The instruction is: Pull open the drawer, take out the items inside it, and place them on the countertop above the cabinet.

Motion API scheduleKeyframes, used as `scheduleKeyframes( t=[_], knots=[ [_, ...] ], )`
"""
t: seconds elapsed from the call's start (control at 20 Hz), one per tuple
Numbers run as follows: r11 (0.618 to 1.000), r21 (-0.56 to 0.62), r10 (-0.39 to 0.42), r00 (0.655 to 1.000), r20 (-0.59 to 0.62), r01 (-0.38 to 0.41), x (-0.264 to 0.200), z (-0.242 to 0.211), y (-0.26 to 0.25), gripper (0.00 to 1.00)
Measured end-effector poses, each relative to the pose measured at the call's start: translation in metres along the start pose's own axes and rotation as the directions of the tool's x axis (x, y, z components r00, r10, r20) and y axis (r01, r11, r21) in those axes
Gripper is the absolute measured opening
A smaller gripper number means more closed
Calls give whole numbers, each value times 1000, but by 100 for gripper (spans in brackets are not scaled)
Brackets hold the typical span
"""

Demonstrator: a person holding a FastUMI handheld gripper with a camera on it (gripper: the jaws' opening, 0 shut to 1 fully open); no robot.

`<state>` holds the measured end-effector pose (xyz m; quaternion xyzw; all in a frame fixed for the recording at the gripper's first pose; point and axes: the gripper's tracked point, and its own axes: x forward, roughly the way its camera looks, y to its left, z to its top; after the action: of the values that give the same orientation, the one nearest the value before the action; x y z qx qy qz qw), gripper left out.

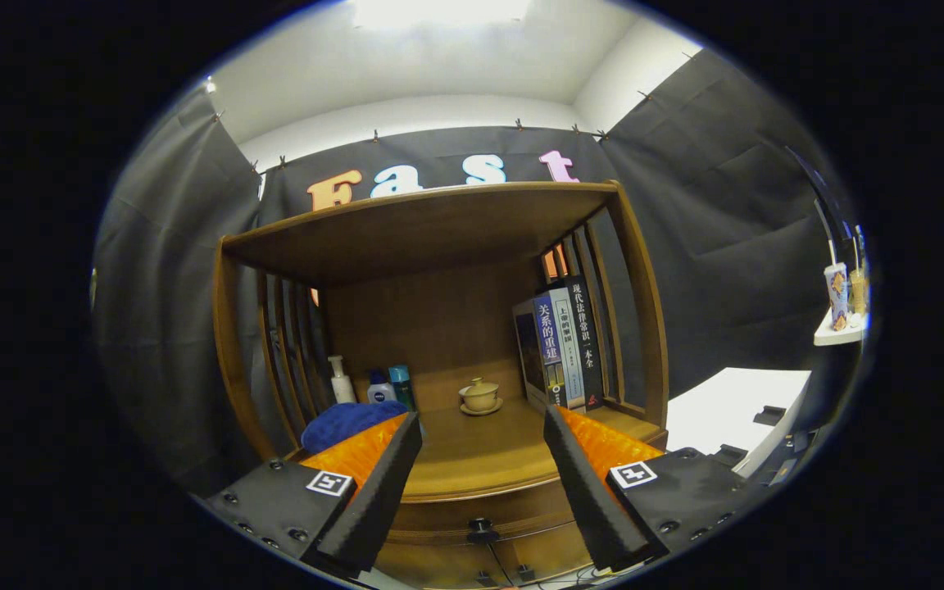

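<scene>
A wooden cabinet stands straight ahead, with its countertop (pixel 480 463) under an open shelf. Below the countertop's front edge the drawer front (pixel 513 551) is shut, and its small dark knob (pixel 481 524) sits low between my fingers. My gripper (pixel 482 426) is open, fingers spread wide apart with nothing between them, held level with the countertop and a little in front of it. The drawer's contents are hidden.
On the countertop stand a small lidded teacup on a saucer (pixel 480 397), several books (pixel 560 344) at the right, three bottles (pixel 369 385) and a blue cloth (pixel 349 422) at the left. A white table (pixel 734 410) lies right of the cabinet.
</scene>
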<state>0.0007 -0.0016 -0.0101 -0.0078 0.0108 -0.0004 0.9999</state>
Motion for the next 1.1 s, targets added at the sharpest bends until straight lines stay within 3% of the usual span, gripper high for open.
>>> scheduleKeyframes(
  t=[0.7,1.1],
  knots=[
    [999,-47,19,1000,-6,-19,-1,-5,9,98],
    [997,-69,30,999,-40,-33,9,-38,8,98]
  ],
)
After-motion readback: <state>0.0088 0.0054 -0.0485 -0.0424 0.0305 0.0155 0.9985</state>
